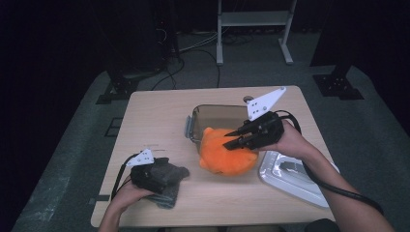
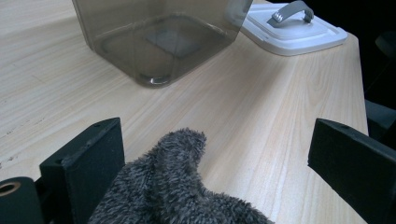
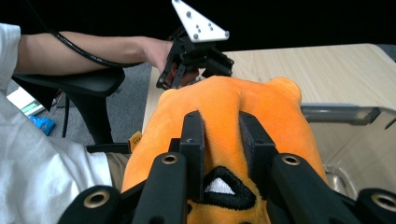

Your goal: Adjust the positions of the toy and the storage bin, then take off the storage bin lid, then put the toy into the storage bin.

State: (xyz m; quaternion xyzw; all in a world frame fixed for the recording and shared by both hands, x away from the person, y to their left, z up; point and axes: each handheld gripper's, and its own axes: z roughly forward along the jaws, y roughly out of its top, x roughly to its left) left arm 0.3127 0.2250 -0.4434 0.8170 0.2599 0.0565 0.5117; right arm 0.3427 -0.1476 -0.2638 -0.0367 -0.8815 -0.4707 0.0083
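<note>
The right gripper [image 1: 231, 138] pinches the orange plush [image 1: 227, 153], its jaws pressed into the fabric, holding it at the near rim of the clear bin [image 1: 212, 118]. The white lid [image 1: 295, 176] lies right of the bin. Left of the bin, the left gripper [image 1: 170, 176] rests with jaws spread around a grey plush [image 2: 177, 196] on the table [image 1: 154, 116].

Fuzzy orange plush toy [image 1: 227, 155], shaggy grey plush toy [image 2: 177, 196], smoky clear glossy plastic container [image 2: 159, 37], smooth white plastic lid [image 2: 292, 32] with grey handle, pale matt wood-grain counter [image 2: 261, 116], matt black hand-held gripper [image 3: 219, 135] bodies
</note>
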